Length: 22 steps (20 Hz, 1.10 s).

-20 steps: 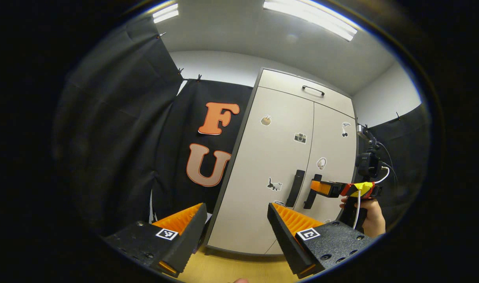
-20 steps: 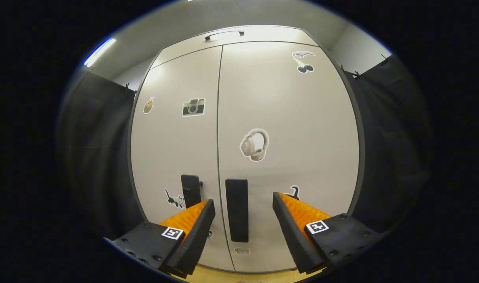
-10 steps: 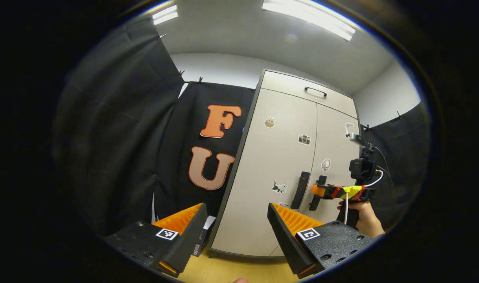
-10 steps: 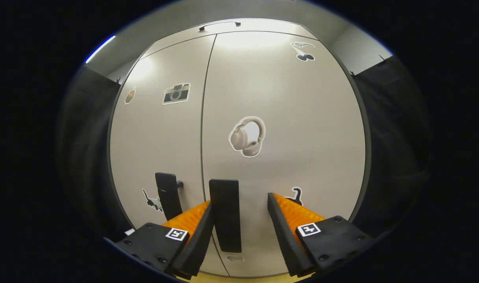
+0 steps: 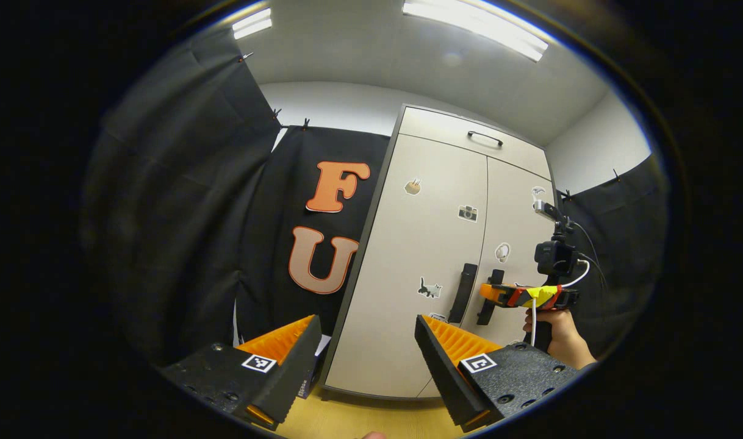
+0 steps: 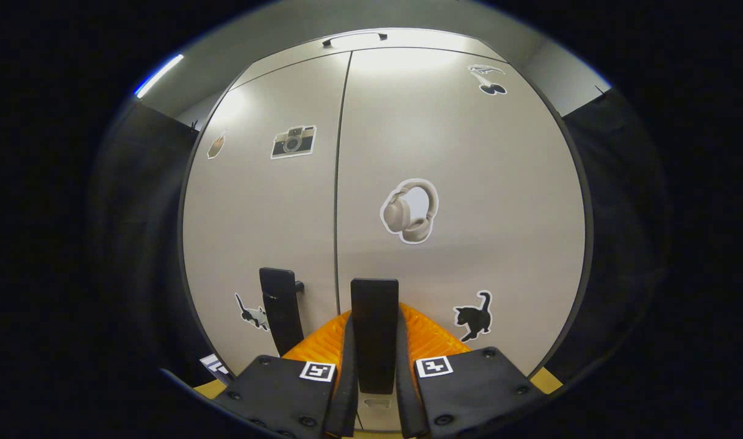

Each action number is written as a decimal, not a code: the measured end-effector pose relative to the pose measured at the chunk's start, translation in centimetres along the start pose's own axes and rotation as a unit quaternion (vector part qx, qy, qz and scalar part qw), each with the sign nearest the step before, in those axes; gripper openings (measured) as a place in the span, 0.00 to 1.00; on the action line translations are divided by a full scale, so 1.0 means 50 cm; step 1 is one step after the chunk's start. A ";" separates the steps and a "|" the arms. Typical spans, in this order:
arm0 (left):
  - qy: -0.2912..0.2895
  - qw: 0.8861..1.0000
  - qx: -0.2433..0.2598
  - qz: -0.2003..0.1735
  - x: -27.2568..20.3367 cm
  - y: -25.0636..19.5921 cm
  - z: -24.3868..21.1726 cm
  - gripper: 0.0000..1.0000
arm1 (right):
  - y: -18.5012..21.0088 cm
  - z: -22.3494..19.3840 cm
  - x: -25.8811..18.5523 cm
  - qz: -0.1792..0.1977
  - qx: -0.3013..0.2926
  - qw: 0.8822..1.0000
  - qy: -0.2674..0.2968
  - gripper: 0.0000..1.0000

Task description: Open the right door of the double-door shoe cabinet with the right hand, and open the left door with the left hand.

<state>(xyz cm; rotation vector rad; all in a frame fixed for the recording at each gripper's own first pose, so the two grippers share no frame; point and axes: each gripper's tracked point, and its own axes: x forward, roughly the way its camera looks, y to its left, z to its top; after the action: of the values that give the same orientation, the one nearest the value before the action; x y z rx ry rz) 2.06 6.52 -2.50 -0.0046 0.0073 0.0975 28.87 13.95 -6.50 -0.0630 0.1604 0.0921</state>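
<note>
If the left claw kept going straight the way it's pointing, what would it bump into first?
Probably the shoe cabinet, near its left edge by the black cloth wall. The open left claw points about there, still well short of the left door handle. Depth is hard to judge.

Long white ceiling light strips (image 5: 475, 27) lit the booth brightly from above the left gripper, throwing a soft glare on the pale grey ceiling. Ahead of the right gripper, the tall beige double-door cabinet (image 6: 469, 183) shone brightest near its top and dimmed downward. Both views were sharp at centre, while fisheye distortion bowed the cabinet's edges outward and darkened the rims.
</note>
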 end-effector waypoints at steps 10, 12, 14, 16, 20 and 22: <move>-0.005 1.000 -0.005 0.004 -0.039 0.000 0.021 0.94 | 0.001 -0.007 -0.014 0.018 -0.004 1.000 0.020 0.35; -0.008 1.000 -0.005 0.007 -0.050 0.002 0.026 0.94 | 0.001 -0.007 -0.030 0.026 -0.003 0.999 0.025 0.35; -0.008 1.000 0.003 0.010 -0.060 0.002 0.028 0.94 | -0.003 -0.008 -0.058 0.031 -0.008 0.999 0.027 0.35; -0.009 1.000 0.011 0.011 -0.070 -0.002 0.033 0.94 | -0.006 -0.008 -0.083 0.038 -0.012 0.999 0.026 0.35; -0.007 1.000 0.019 0.010 -0.082 -0.014 0.033 0.94 | -0.021 -0.009 -0.146 0.052 -0.027 0.998 0.022 0.35; -0.009 1.000 0.020 0.007 -0.087 -0.021 0.039 0.94 | -0.029 -0.010 -0.169 0.058 -0.025 0.998 0.025 0.35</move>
<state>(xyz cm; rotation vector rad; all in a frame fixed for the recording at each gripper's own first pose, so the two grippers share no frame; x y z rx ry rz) -2.16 5.06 -0.51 0.0371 -0.0078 0.1120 20.64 11.77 -5.53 -0.1058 0.2110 0.2097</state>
